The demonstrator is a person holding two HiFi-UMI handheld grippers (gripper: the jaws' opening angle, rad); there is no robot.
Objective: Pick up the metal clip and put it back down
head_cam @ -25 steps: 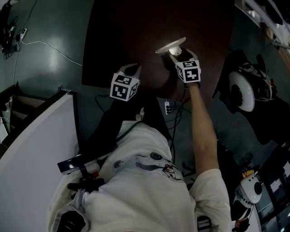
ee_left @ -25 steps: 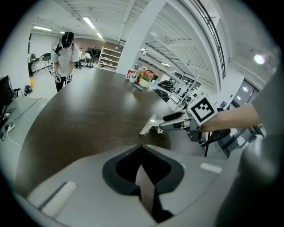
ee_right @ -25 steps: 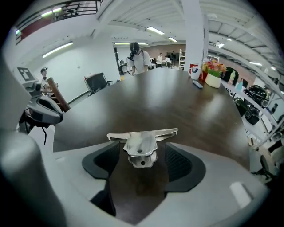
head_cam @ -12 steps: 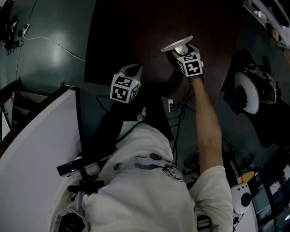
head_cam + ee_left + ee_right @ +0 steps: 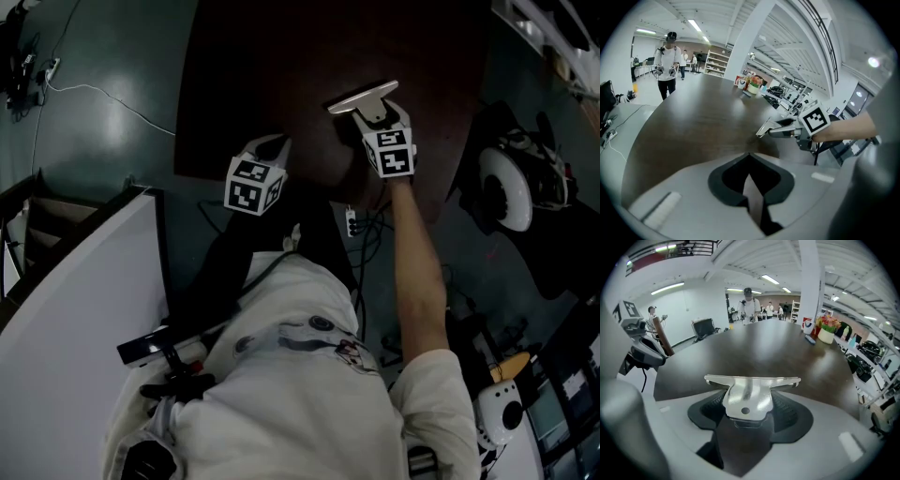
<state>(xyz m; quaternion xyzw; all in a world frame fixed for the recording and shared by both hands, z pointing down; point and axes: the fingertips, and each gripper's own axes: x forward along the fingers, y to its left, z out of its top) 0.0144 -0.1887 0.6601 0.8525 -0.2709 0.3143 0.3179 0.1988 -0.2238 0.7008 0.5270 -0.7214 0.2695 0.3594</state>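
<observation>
**Clip in the right claw, over the dark counter**

**Head view.** The right claw (image 5: 367, 111) reaches out over the counter (image 5: 281, 66) with the metal clip (image 5: 361, 97) at its tip, the clip's long bright bar lying crosswise to the claw. The left claw (image 5: 272, 142) hangs at the counter's near edge, well apart from the clip. This view cannot show whether the clip touches the wood.

**Left gripper view.** The left claw's pads meet at their tips with nothing between them. Seen from the side, the clip (image 5: 764, 129) juts from the right claw and seems to sit just clear of the counter — something the top-down view could not give.

**Right gripper view.** Only here does the grip itself show. The clip's flat tab (image 5: 746, 399), with its small hole, sits between the ribbed pads, which have just been closing and now press on its two edges. The wide bar stands beyond the fingertips.

**Handling, as a judgement.** The clip looks like thin, stiff sheet metal — light, springy and polished enough to slip. The tab near the hole is the place to hold it. The long bar would twist in the pads, so lower it level.
</observation>
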